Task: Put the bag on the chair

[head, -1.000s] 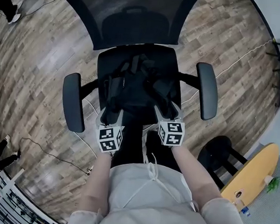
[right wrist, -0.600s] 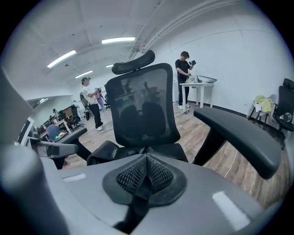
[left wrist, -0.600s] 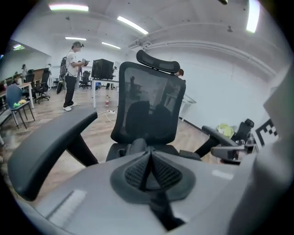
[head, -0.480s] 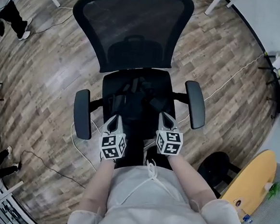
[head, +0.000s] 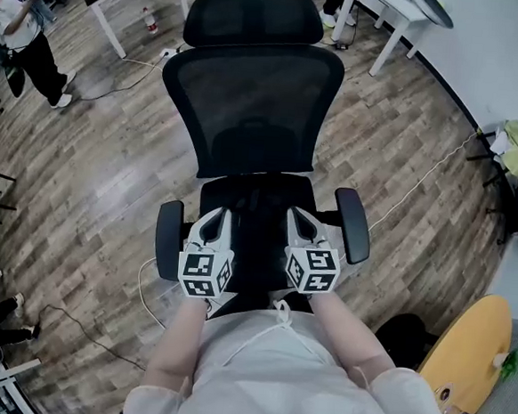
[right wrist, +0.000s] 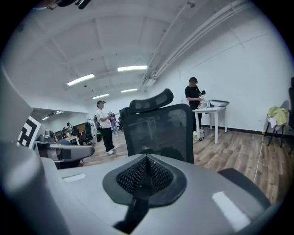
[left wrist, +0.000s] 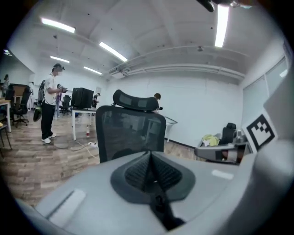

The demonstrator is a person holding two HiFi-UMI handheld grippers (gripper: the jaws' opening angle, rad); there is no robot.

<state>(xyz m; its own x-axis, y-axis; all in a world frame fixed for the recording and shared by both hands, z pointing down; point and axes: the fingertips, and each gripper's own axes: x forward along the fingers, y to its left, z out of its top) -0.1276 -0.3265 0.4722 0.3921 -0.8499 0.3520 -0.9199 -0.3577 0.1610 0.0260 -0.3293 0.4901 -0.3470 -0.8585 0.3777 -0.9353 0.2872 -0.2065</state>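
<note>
Black fabric bag (head: 257,212) on black mesh office chair (head: 249,111): likely soft, light, floppy; grasp at upper edge; left gripper (head: 220,216), right gripper (head: 296,217) fingers closed, empty.

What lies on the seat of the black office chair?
Between the left gripper and the right gripper, the seat shows only black; a bag cannot be told apart there. The two shut grippers cover the seat's sides and front.
</note>
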